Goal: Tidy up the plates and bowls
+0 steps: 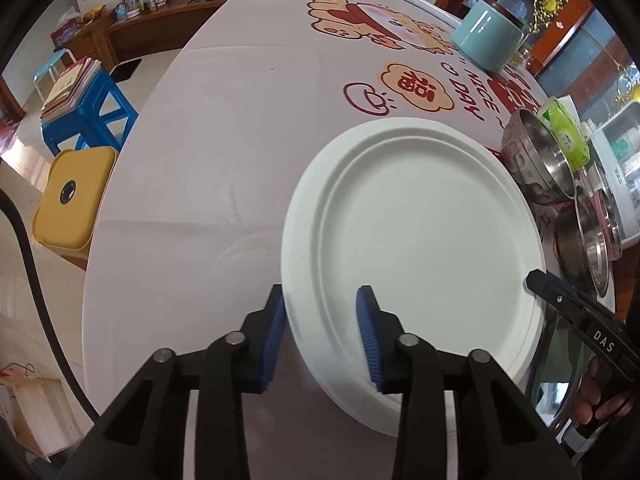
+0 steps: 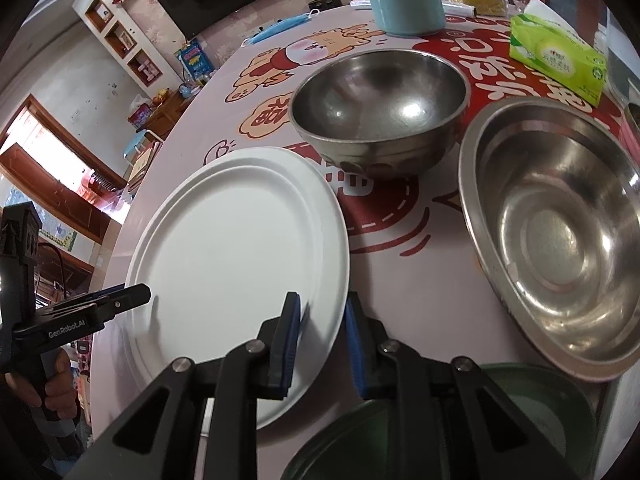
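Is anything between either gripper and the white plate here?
Nothing visible. The left gripper straddles the white plate's rim on one side, and the right gripper straddles the rim on the opposite side. Both steel bowls stand apart beyond it.

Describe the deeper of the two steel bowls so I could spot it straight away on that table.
Start at the table with the pink cartoon tablecloth and find the white plate. Just beyond its far edge stands the deep steel bowl, upright and empty. Unlike the wide shallow steel dish beside it, it has tall rounded sides.
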Demonstrator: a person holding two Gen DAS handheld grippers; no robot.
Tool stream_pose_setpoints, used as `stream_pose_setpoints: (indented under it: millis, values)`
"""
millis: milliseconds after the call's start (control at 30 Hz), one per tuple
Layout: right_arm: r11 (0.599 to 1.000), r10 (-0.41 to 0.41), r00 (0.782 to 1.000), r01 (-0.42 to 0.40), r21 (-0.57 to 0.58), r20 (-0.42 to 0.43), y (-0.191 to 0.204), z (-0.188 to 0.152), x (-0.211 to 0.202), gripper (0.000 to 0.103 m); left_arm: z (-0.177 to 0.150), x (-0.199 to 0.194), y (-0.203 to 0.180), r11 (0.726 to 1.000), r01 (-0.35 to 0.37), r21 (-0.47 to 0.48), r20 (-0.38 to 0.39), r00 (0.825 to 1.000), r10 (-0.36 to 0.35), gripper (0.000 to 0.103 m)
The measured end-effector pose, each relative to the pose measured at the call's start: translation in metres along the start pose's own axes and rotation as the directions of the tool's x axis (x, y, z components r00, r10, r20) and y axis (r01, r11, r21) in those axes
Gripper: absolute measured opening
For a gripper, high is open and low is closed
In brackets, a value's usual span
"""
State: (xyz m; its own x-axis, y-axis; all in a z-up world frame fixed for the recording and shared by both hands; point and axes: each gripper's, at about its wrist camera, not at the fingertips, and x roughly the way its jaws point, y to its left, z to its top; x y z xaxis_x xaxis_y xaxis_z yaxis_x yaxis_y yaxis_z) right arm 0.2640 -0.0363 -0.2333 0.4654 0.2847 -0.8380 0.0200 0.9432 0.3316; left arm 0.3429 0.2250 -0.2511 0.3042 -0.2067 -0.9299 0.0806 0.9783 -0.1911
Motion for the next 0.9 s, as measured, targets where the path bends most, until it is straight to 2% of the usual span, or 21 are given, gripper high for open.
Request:
stream_pose_setpoints:
  millis: [200,500,733,900]
  values:
    - [1.0,-0.003,1.0,0.003,0.007,-0.019,0.009,-0.006,-0.002,0.022,-0.006,-0.004,0.011,0.999,0.002,-0.05,-0.008,1.0,-0.002,0.028]
    - [0.999,0.025,1.0,-0.025,-0.046,-0.012,0.034,-0.014,-0.013,0.022,-0.025,-0.021,0.032,0.993,-0.026,-0.117,-0.001,1.0,0.026,0.024]
    - [0.994,0.024,1.0,-0.022,-0.109,0.015,0.055,-0.027,-0.033,0.022,-0.045,-0.046,0.042,0.986,-0.042,-0.158,0.016,0.999,0.045,0.024]
    - [0.991,0.013,0.999,-0.006,-0.135,0.052,0.064,-0.038,-0.056,0.022,-0.056,-0.066,0.041,0.986,-0.025,-0.164,0.04,0.999,0.032,0.024]
